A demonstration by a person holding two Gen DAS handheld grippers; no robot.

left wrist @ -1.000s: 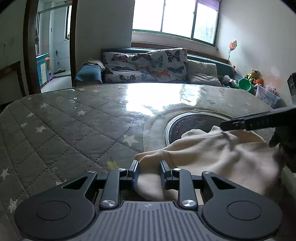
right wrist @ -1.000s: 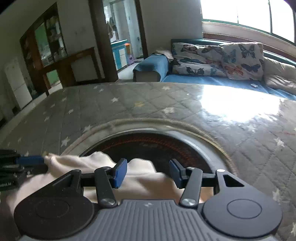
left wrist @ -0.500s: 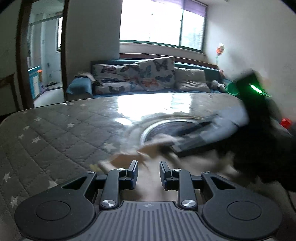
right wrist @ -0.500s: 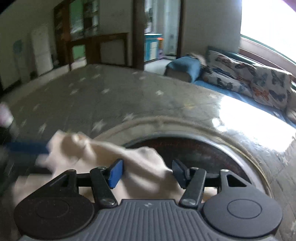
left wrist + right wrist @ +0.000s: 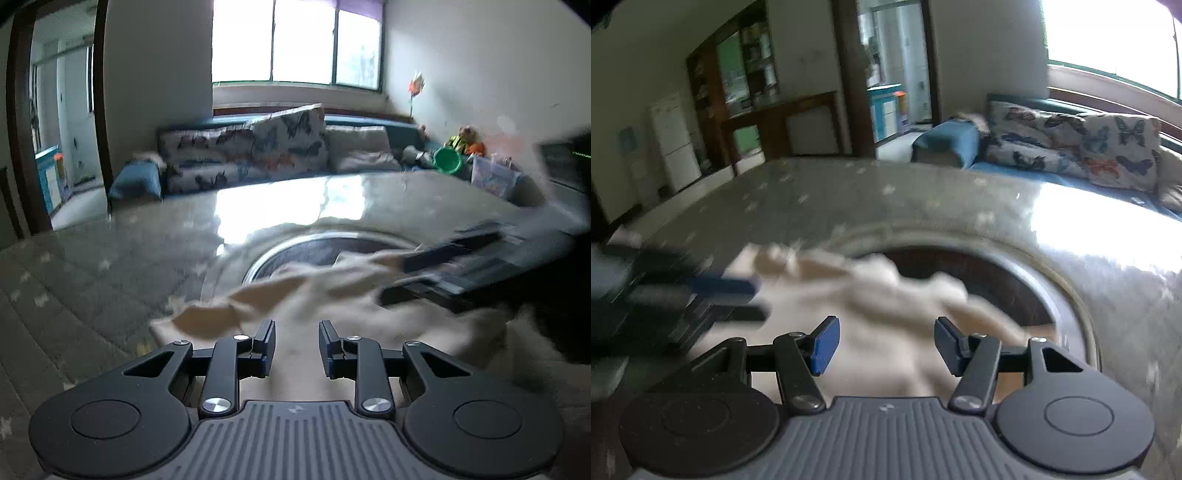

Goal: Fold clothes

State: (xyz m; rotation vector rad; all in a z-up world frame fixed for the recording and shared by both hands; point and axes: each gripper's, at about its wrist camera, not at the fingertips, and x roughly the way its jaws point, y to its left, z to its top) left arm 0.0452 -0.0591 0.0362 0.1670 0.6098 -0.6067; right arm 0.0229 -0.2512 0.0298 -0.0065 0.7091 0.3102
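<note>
A cream garment (image 5: 332, 295) lies rumpled on the quilted table (image 5: 92, 280), partly over its round inset.

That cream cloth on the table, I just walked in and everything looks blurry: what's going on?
A person is working a cream garment with two handheld grippers on a quilted, star-patterned table. The left gripper and right gripper both hang over the bunched cloth with jaws apart, gripping nothing. It is not yet folded.

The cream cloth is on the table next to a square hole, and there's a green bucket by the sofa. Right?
Almost. The hole is round, not square; the right wrist view shows its curved rim. The cream cloth does lie on the table partly over it, and the green bucket is by the sofa.
</note>
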